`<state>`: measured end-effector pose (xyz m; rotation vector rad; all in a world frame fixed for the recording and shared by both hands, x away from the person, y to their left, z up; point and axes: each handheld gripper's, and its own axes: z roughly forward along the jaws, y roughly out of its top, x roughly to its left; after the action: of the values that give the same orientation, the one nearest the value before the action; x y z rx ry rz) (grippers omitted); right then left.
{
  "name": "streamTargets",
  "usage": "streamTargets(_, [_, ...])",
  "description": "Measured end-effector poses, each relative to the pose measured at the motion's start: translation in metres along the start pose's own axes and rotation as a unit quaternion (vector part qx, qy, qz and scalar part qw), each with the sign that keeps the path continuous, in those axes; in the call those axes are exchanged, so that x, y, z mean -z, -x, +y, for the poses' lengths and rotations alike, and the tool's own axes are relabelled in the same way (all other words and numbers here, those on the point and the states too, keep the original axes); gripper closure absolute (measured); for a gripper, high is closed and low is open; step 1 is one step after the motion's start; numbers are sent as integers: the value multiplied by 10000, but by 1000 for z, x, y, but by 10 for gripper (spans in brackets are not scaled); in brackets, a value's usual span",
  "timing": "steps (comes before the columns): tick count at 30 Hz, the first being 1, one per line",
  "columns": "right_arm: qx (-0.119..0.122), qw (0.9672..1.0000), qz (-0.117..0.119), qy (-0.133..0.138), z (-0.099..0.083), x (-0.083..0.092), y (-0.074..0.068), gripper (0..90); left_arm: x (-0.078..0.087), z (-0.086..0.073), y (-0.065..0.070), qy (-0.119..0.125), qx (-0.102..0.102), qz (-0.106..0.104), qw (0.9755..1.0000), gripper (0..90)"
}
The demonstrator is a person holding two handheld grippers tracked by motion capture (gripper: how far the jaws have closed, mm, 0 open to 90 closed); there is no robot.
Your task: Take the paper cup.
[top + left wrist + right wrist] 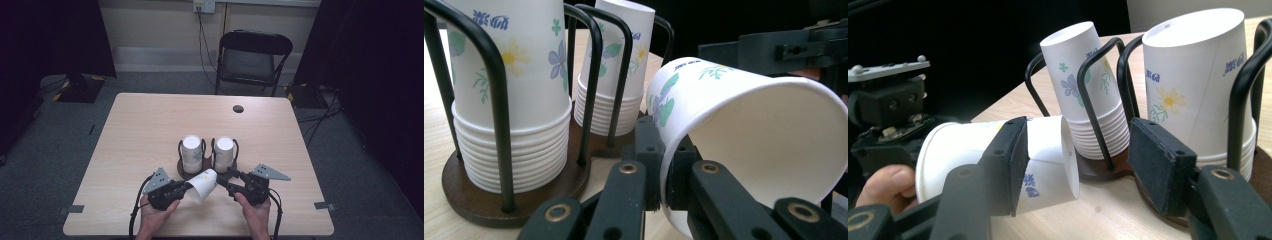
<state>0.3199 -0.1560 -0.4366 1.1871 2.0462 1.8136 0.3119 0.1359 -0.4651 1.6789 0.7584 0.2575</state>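
High view – cup: a loose paper cup (202, 185) lies tilted between the left claw (186, 187) and right claw (223, 182), near the table's (150, 125) front edge; the far half is bare.
Left gripper view – grip: left claw clenched on the cup's rim, one jaw inside, one outside; two racked stacks (519, 95) just beside.
Right gripper view – right claw: jaws apart, one touching the cup's side, not clamping it. Blue print on cups unreadable.
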Motion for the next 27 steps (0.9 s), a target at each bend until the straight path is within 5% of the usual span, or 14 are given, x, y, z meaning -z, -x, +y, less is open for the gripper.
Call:
streamTargets(12, [786,9968,-42,-166,1,6,-7,377,-1,12,-5,-425,-161,-173,9988,876])
streamTargets(27, [1679,9851,166,-343,-3,6,-23,210,-8,29,-13,-869,-128,-409,9953,878])
